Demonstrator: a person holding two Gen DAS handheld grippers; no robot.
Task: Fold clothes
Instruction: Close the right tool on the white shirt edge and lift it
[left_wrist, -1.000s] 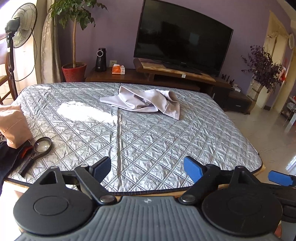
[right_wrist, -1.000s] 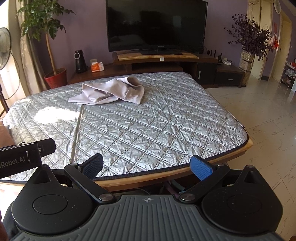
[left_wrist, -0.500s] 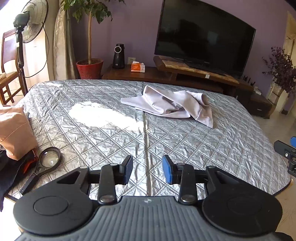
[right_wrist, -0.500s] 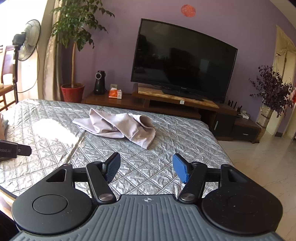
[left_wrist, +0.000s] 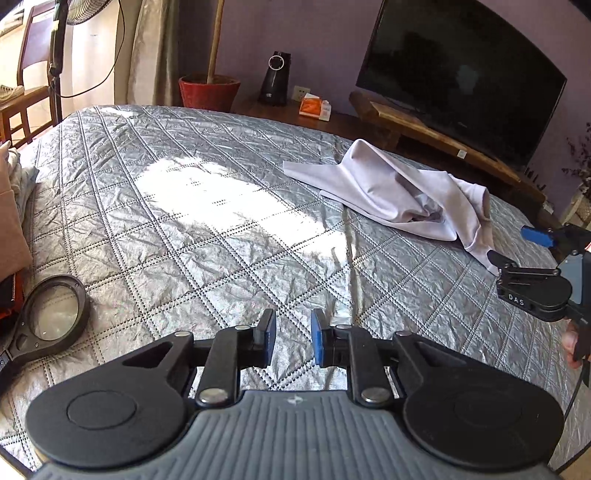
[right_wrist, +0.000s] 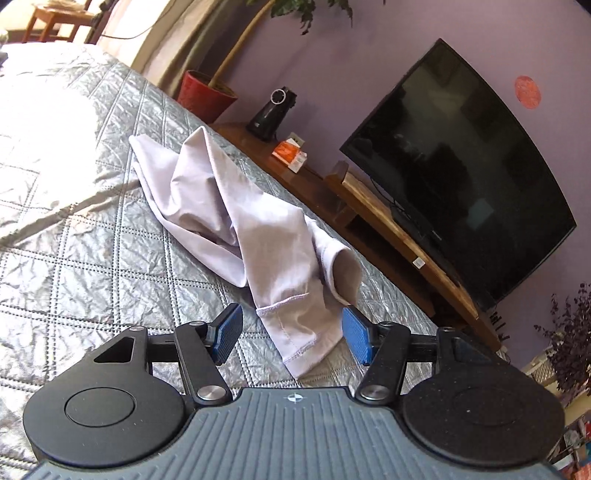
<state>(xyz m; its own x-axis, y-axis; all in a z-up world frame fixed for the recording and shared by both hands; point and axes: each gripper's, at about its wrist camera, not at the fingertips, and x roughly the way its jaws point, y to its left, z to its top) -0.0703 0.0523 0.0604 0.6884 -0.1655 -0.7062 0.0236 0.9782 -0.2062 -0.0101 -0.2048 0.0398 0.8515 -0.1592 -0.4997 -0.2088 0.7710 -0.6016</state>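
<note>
A: Where's the garment?
B: The pale lilac garment (right_wrist: 236, 225) lies crumpled on the quilted silver cover (left_wrist: 184, 229).
A: Grippers?
B: The right gripper (right_wrist: 293, 334) straddles its hem, fingers apart, probably to pinch it; the left gripper (left_wrist: 293, 341) hangs nearly closed, holding nothing.

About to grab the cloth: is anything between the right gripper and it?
Nothing visible. The right gripper is open, its fingers either side of the pale cloth hem, with only bare quilted cover beneath. The left gripper is apart from it.
</note>
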